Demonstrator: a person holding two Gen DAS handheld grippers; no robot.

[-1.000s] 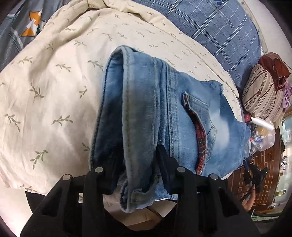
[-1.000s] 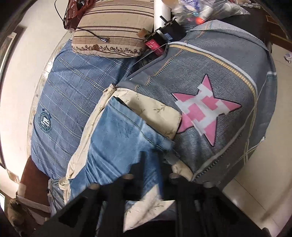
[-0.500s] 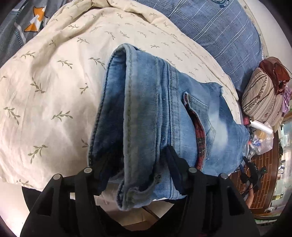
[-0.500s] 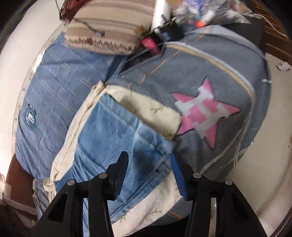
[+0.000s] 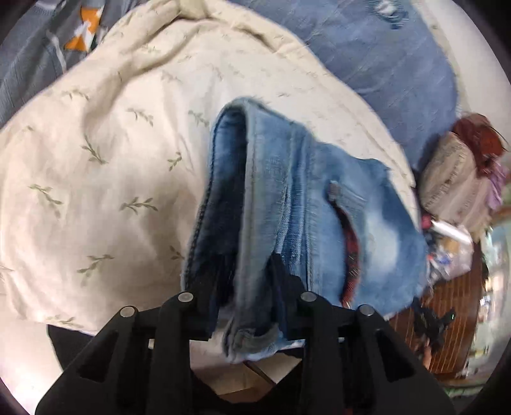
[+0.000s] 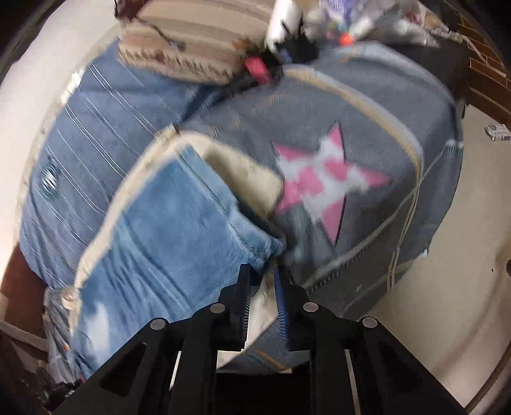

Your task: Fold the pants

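Observation:
Light blue jeans (image 5: 319,198) lie folded on a cream leaf-print sheet (image 5: 111,159), back pocket up. My left gripper (image 5: 250,271) is at the near end; its jaws are closing and the fingers (image 5: 281,277) pinch a thick rolled fold of denim. In the right wrist view the jeans (image 6: 166,230) spread to the left. My right gripper (image 6: 262,274) is at their near right corner, its jaws closing with the denim corner nipped between the fingertips (image 6: 244,281). Both views are blurred.
A blue plaid blanket (image 5: 383,64) lies behind the sheet, and a grey quilt with a pink star (image 6: 322,185) to the right. A striped pillow (image 6: 191,38) and small clutter (image 6: 319,25) sit at the bed's far end. Pale floor (image 6: 463,287) lies beyond the bed's edge.
Both pairs of jaws have narrowed from a wide stance onto the denim. The right gripper now has the jeans' corner between its tips. Both cameras have shifted a little.

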